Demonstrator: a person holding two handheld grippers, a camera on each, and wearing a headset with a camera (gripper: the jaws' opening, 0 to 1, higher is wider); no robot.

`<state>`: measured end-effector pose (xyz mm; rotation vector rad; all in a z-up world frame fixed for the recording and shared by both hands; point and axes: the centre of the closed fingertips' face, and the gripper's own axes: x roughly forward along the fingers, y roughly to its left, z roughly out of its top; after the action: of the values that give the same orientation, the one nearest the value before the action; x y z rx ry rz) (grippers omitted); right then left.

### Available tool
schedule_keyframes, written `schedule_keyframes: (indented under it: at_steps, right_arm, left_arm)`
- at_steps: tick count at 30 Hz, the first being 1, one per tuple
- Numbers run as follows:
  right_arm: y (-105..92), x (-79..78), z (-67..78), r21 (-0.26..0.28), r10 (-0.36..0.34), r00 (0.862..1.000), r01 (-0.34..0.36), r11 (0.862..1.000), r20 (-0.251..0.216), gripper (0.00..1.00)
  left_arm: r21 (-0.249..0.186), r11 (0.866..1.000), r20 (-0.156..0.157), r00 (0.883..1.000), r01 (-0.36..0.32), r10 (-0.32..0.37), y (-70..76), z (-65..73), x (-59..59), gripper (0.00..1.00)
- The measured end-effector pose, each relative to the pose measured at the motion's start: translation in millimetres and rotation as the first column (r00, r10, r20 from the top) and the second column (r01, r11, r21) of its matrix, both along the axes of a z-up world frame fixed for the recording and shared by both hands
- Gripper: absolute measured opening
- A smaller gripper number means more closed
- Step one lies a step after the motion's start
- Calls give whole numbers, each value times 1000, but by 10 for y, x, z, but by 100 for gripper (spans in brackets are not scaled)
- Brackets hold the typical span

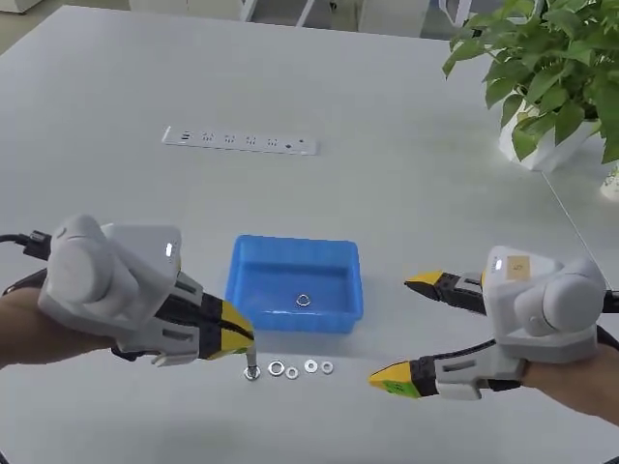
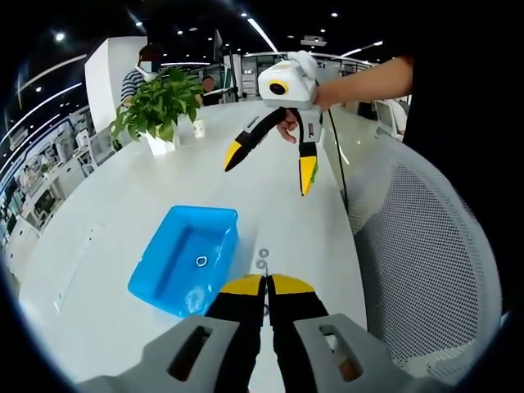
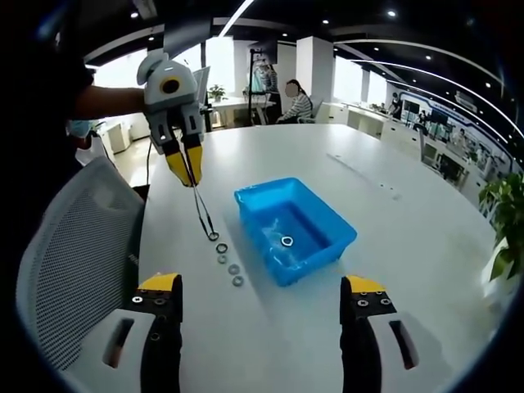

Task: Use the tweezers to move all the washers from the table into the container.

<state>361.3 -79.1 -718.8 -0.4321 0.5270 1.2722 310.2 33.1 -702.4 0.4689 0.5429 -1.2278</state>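
- Pale grey and matte, the table [image 1: 406, 184] in the head view carries a flat white power strip [image 1: 239, 141] at its far side and a leafy potted plant [image 1: 546, 82] at the far right
- A shallow rectangular container [image 1: 290, 319] of glossy blue plastic sits mid-table, with a single washer [image 1: 303, 301], a small metal ring, on its floor
- Just in front of it, 4 flat silvery washers [image 1: 276, 368] lie in a short row on the table
- The left gripper [image 1: 237, 336], a white shell with black jaws and yellow tips, has its jaws pressed together on thin metal tweezers [image 1: 250, 360]; their points touch down at the left end of the row, and whether a 5th ring sits under them I cannot tell
- The right gripper [image 1: 399, 330] hangs right of the container, jaws wide apart and holding nothing
- In the left gripper view, the left gripper [image 2: 267, 286] shows its 2 yellow tips side by side; beyond them lie washers [image 2: 264, 253] on the table, beside the container [image 2: 147, 266]
- The right gripper [image 2: 270, 172] hangs above the table with splayed jaws, and a white mesh chair back [image 2: 426, 246] curves along the right
- In the right gripper view, the right gripper [image 3: 262, 283] has its tips far apart, framing the container [image 3: 315, 258] and the single washer [image 3: 286, 241] inside
- The left gripper [image 3: 187, 172] points down, and the slim tweezers [image 3: 201, 209] reach the table at the end of the row of washers [image 3: 233, 268]
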Motion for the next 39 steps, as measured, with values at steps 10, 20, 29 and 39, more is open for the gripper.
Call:
schedule_keyframes:
  at_steps: [10, 20, 29, 39]
  right_arm:
    - [-3, -15, -13, -5, 1, 1000, -1, 1000, 0, 80]
    - [-4, -18, -37, -7, 1, 1000, -1, 1000, -2, 80]
    - [-3, -22, -57, -4, 1, 1000, -1, 1000, -7, 80]
    - [71, -51, -56, 5, 20, 1000, -20, 1000, -10, 79]
  left_arm:
    - [1, 1000, -7, 1000, 8, -8, 45, -8, -18, 5]
    - [4, 1000, -12, 1000, 11, -11, 47, -1, -13, 5]
    - [13, 1000, -18, 1000, 26, -26, 34, -28, -34, 5]
    - [18, 999, -17, 999, 32, -32, 41, -37, -36, 5]
